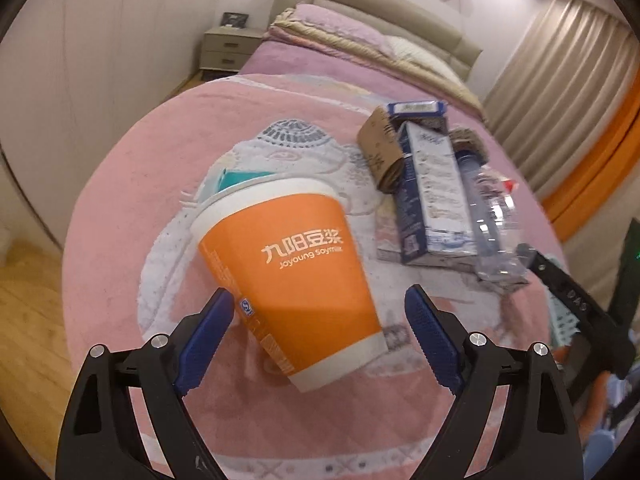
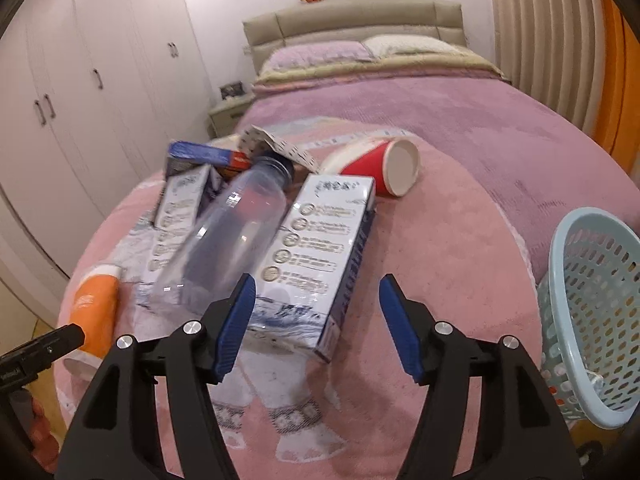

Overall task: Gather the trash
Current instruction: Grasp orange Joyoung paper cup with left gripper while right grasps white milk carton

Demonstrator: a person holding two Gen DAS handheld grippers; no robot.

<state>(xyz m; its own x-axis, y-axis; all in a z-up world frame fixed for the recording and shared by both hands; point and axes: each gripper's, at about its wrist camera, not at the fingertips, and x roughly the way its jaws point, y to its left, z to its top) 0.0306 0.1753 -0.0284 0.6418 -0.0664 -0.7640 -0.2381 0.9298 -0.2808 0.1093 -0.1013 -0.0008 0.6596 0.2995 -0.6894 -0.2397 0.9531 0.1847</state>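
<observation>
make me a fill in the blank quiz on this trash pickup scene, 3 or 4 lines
1. The cup between the left claw's fingers is colored ____.
2. The red cup lies on its ____.
3. The clear bottle rests partly on top of a milk ____.
4. The blue basket sits at the bed's ____ side in the right wrist view.

Missing words: orange; side; carton; right

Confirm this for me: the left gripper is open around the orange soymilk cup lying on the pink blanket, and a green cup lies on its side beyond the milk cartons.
One thing is wrong: the cup beyond the milk cartons is red, not green, as the right wrist view shows. The rest holds: the left gripper is open around the orange soymilk cup lying on the pink blanket.
</observation>
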